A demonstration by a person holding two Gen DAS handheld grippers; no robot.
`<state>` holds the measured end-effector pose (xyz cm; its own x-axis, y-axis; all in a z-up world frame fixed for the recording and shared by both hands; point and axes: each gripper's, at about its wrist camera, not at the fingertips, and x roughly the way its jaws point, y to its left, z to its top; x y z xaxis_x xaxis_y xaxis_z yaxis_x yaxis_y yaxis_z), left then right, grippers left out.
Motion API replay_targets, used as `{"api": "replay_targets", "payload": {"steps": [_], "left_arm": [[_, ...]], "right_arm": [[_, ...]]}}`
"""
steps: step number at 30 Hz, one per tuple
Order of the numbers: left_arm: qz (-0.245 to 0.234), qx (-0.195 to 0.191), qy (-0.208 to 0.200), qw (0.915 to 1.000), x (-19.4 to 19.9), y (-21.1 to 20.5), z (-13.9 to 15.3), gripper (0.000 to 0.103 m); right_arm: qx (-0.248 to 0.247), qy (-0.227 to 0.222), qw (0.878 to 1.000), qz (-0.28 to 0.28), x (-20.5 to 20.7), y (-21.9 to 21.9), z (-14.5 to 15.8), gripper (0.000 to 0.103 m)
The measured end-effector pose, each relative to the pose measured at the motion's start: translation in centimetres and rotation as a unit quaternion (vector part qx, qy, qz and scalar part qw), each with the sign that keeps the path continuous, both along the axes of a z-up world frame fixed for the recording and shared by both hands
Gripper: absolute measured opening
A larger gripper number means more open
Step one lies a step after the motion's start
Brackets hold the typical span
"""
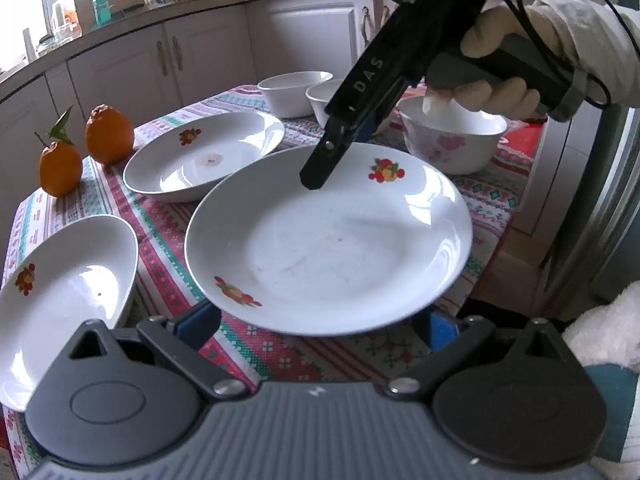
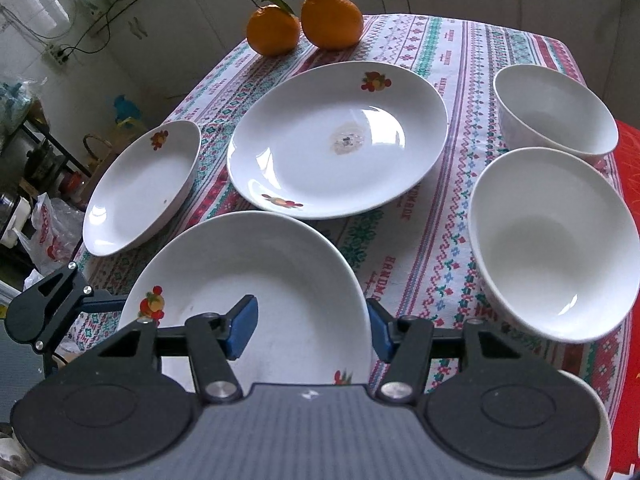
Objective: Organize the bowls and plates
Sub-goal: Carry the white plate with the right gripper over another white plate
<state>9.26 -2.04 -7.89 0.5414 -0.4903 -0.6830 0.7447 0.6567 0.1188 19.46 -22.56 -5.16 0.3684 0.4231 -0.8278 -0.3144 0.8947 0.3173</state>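
Tabletop carried three fruit-print plates and white bowls; bare cloth remained between them. Nearest plate sat at the near edge, between the spread left tongs. Right tongs hung apart over its rim, gripping nothing. Two oranges occupied the far corner.

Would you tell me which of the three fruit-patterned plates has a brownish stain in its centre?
The stained plate is the one in the middle of the table, nearest the two oranges. The left-edge plate and the plate by the right gripper show no such central mark.
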Motion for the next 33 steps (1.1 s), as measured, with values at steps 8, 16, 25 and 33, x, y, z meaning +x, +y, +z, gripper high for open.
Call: {"api": "replay_targets", "payload": {"steps": [8, 16, 25, 33], "left_arm": [[0.003, 0.001, -0.002, 1.0, 0.1, 0.3, 0.1, 0.101], [0.006, -0.001, -0.005, 1.0, -0.1, 0.8, 0.9, 0.101], [0.019, -0.006, -0.01, 0.9997, 0.5, 2.3, 2.4, 0.101], [0.041, -0.009, -0.019, 0.9989, 1.4, 4.6, 4.0, 0.101]], "right_arm": [[0.009, -0.003, 1.0, 0.004, -0.1, 0.0, 0.4, 0.064], [0.012, -0.008, 1.0, 0.008, -0.1, 0.6, 1.3, 0.064], [0.018, -0.017, 1.0, 0.019, 1.1, 2.3, 2.6, 0.064], [0.021, -0.025, 0.998, 0.045, 3.1, 5.1, 4.0, 0.064]]}}
